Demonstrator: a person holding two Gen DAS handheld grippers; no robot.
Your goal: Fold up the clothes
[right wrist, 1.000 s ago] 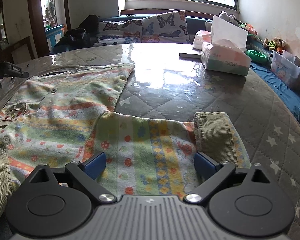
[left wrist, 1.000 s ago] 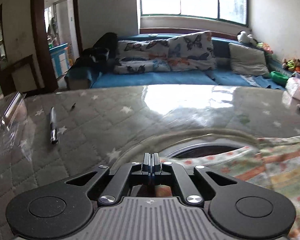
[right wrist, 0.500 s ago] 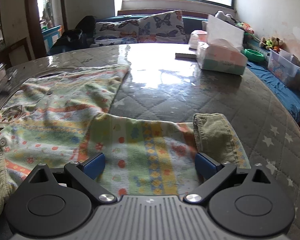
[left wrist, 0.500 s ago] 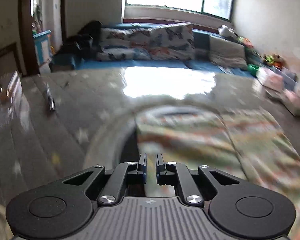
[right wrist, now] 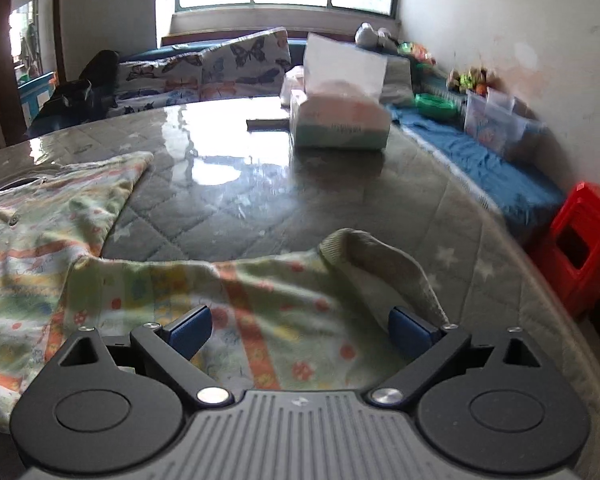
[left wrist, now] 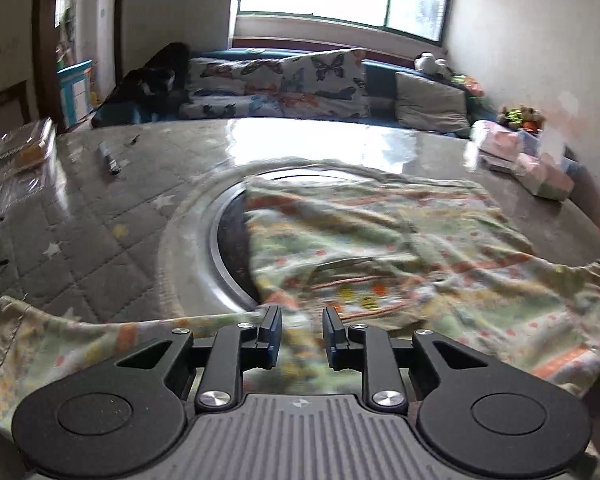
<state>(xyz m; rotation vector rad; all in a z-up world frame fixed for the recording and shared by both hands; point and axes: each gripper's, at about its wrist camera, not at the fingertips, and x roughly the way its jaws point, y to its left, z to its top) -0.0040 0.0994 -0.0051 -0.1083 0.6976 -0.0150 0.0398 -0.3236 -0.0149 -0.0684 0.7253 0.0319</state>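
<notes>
Item: pastel printed cotton garment (left wrist: 400, 240) | left gripper (left wrist: 299, 334) fingers parted | right gripper (right wrist: 300, 330) fingers wide apart | risk: sleeve bunches, crooked fold

A round table (left wrist: 100, 220) with a grey quilted, star-printed cover under glossy clear sheeting carries everything. A patterned garment (left wrist: 400, 248) lies spread across its middle, partly over a dark round recess (left wrist: 230, 248). A pen (left wrist: 109, 159) lies at ten o'clock, a tissue pack (right wrist: 340, 120) (blurred) at one o'clock, a crinkled plastic bag (left wrist: 16, 160) at nine
</notes>
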